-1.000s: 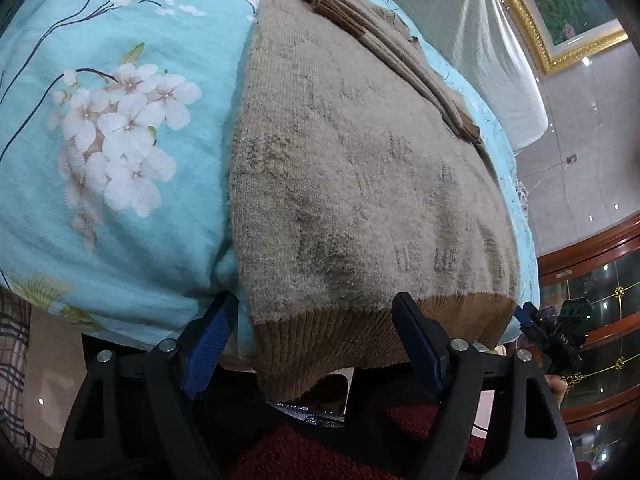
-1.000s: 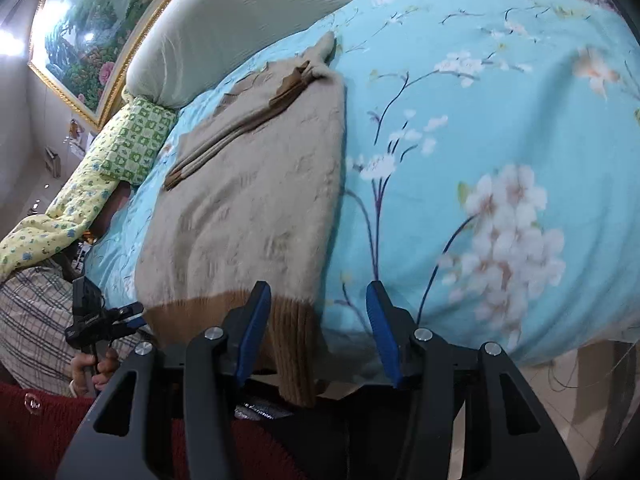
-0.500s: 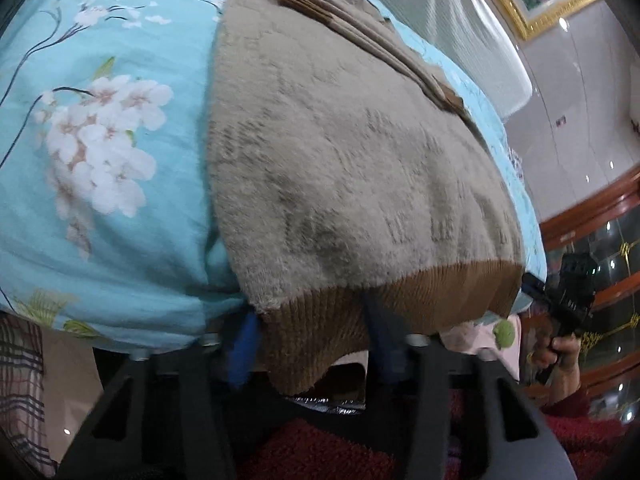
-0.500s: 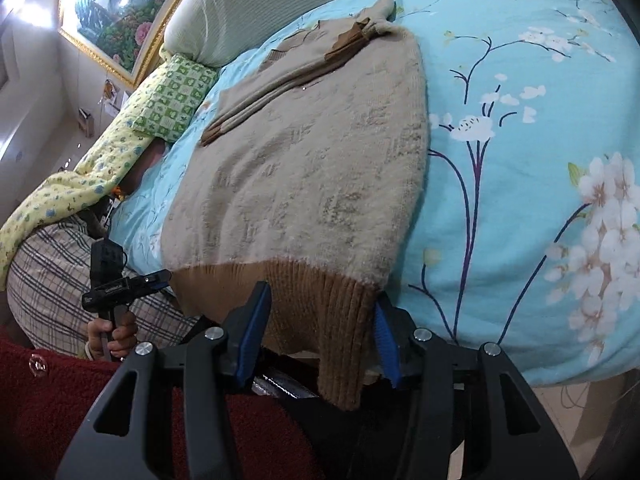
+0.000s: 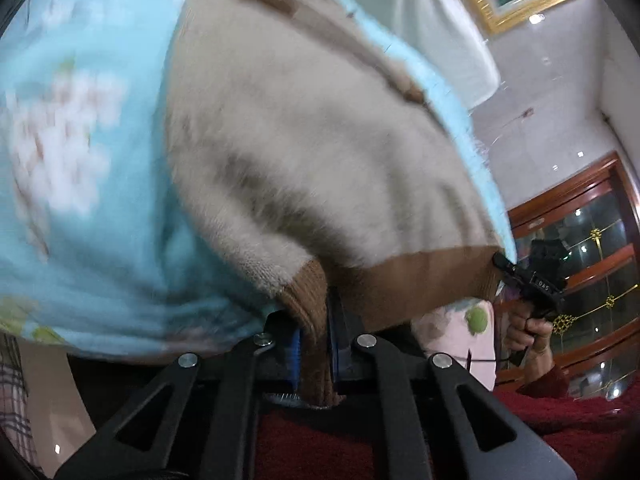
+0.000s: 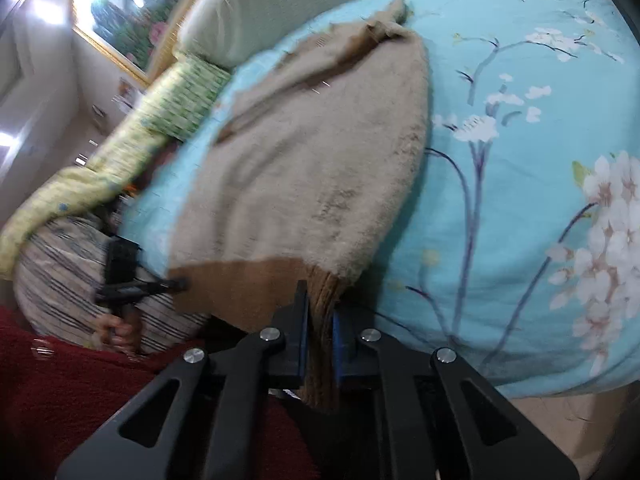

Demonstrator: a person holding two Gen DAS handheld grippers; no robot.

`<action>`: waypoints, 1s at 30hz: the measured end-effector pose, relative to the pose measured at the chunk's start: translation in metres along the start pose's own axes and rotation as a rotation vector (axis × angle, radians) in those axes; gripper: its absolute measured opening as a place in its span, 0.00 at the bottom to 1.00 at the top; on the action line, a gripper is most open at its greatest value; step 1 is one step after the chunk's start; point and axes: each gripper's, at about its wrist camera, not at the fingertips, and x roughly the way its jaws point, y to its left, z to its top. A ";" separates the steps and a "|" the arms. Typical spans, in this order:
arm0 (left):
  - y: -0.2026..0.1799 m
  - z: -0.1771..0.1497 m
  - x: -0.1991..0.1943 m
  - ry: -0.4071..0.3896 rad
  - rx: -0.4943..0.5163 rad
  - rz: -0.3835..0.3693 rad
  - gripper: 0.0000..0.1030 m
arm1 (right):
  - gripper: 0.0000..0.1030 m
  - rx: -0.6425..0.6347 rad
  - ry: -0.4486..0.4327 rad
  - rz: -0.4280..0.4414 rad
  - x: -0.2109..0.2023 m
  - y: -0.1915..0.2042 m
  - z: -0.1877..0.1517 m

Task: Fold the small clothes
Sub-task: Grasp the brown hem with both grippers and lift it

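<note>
Left wrist view: the left gripper [image 5: 316, 344] has its fingers [image 5: 335, 340] pinched tight on the brown ribbed hem of a beige knit sweater [image 5: 304, 128], at one bottom corner. The hem bunches into a thick fold between the blue pads and hangs a little below them. The rest of the sweater lies spread over a light blue bedspread [image 5: 80, 208] printed with white blossoms, its brown-trimmed collar end toward the far side of the bed. The picture is blurred, so the knit pattern cannot be made out. At the far end of the hem the right gripper [image 5: 502, 264] shows, touching the sweater's other bottom corner, with a hand below it.

In the right wrist view, the right gripper [image 6: 320, 336] is likewise clamped on the hem, the ribbing squeezed into a narrow wad between its fingers [image 6: 301, 332]. The sweater [image 6: 320, 152] stretches away over the bedspread [image 6: 520, 200]. The left gripper [image 6: 176, 283] meets the hem's opposite corner at left. Beyond the bed lie a white pillow [image 6: 280, 4] and a yellow-green quilt [image 6: 152, 120].
</note>
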 end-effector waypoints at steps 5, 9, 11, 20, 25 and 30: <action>-0.028 0.030 -0.028 -0.125 0.044 -0.085 0.08 | 0.10 0.053 -0.145 0.170 -0.016 0.005 0.024; -0.040 0.067 -0.039 -0.200 0.080 -0.127 0.08 | 0.10 0.055 -0.246 0.257 -0.019 0.013 0.062; -0.039 0.088 -0.039 -0.232 0.080 -0.148 0.07 | 0.10 0.045 -0.268 0.288 -0.016 0.018 0.084; -0.017 0.162 -0.022 -0.315 0.001 -0.192 0.07 | 0.10 -0.005 -0.283 0.309 0.025 0.035 0.174; -0.004 0.218 -0.025 -0.393 -0.005 -0.184 0.06 | 0.10 0.024 -0.316 0.314 0.048 0.027 0.223; 0.011 0.286 -0.016 -0.459 -0.020 -0.164 0.06 | 0.10 0.082 -0.381 0.280 0.075 0.012 0.282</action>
